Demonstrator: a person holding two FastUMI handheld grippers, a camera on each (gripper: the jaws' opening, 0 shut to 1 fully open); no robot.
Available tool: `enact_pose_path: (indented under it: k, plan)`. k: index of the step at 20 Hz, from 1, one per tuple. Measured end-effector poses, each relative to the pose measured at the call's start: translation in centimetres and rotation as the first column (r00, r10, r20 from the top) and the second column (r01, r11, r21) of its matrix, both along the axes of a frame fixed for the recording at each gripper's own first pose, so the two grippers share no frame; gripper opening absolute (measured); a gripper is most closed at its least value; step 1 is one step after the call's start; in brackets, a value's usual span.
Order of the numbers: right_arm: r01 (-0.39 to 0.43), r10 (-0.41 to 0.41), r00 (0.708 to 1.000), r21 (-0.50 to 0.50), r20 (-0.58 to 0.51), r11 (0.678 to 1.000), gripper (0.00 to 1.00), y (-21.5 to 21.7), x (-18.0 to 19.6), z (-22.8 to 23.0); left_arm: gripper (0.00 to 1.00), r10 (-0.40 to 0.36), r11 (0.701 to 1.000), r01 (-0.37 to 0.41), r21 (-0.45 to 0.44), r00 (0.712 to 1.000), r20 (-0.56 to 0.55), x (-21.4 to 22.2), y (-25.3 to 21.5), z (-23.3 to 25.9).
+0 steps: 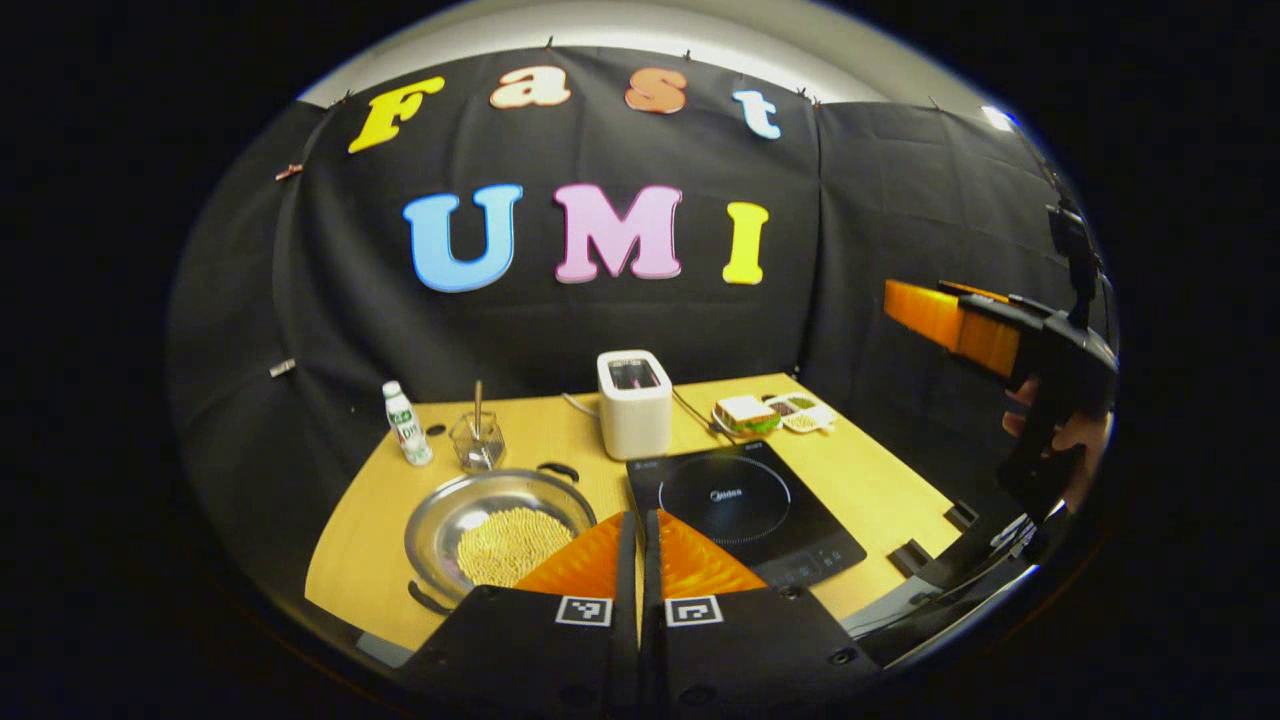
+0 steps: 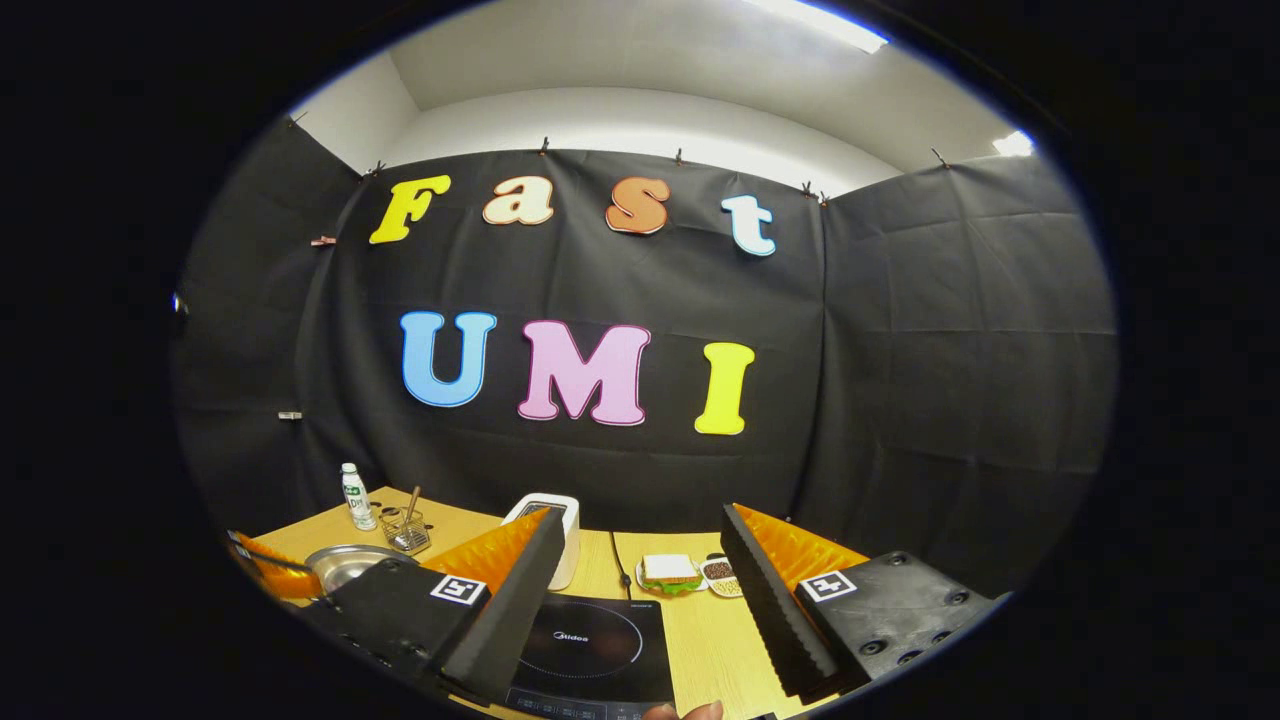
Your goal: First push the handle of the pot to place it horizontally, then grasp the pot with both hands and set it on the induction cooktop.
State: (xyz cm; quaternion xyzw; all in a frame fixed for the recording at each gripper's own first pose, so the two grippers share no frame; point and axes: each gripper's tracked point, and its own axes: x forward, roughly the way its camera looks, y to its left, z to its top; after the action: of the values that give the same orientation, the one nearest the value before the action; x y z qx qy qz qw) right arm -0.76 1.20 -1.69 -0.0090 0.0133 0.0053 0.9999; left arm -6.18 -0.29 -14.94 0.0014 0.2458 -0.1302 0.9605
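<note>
Black cloth walls enclose the desk (image 1: 880,470), a wooden top. One pot (image 1: 497,528) sits near its left front corner, holding pale yellow pieces, with one loop handle (image 1: 557,468) at its back rim and another at its front rim. One induction cooktop (image 1: 745,510) lies just right of the pot, bare. Behind them stand one toaster (image 1: 634,402), one bottle (image 1: 406,424), one glass (image 1: 477,440) and one sandwich tray (image 1: 775,413).

My left gripper (image 1: 639,550) hovers above the pot's right rim, fingers closed on nothing. My right gripper (image 2: 640,590) hangs high over the cooktop, fingers spread wide and empty.

Judged step: the first, pushing the handle, not yet started. Next move: lower the closed left fingers to a handle and press it level.
</note>
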Motion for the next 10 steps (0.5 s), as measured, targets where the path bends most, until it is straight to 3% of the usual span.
enact_pose_path:
  k: [4,10]
  plan:
    - [-0.002,0.002,1.000,-0.003,-0.018,1.000,0.98,-0.1,0.1,-0.6,0.05,0.055,0.998,-0.060,-0.016,0.973,-0.222,-1.8,3.0,-5.8]
    - [0.014,-0.015,0.999,-0.011,-0.031,1.000,0.98,-1.0,0.1,-1.1,0.05,0.133,0.982,-0.183,-0.050,0.853,-0.504,-3.4,6.4,-12.7]
